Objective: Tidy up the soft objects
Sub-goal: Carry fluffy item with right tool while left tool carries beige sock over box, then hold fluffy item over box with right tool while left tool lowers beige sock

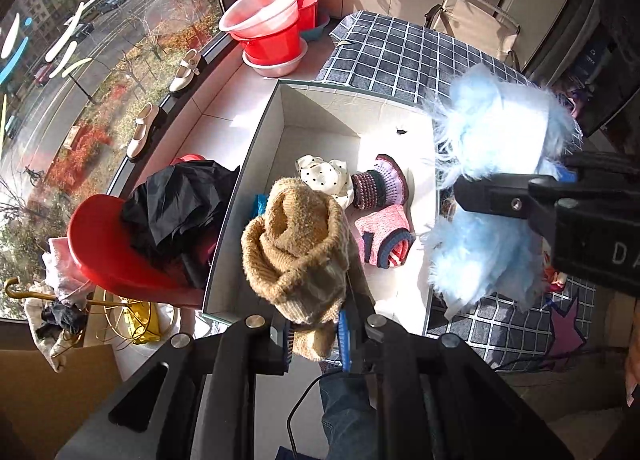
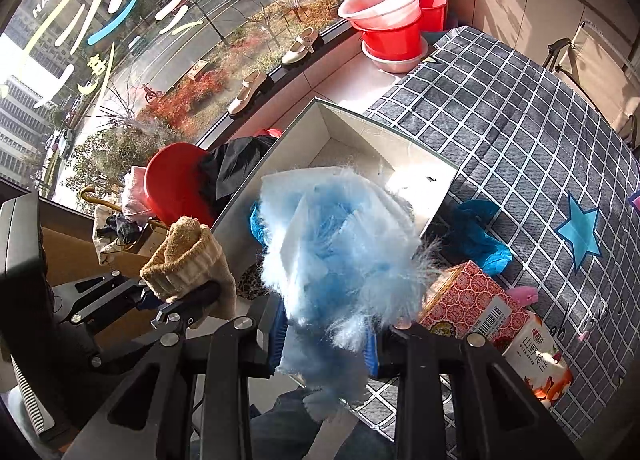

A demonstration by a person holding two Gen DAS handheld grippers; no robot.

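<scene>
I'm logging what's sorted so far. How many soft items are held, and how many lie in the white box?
Held: 2, tan knit sock in left gripper, fluffy blue piece in right gripper
Visible in white box: 3, dotted cream, striped purple, pink
Total: 5

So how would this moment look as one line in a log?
left gripper: shut on tan sock | right gripper: shut on blue fluffy item | both above white box

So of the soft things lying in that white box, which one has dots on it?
The cream cloth with black dots, bunched at the box's middle. Beside it lie a purple striped knit piece and a pink knit one, neither dotted.
</scene>
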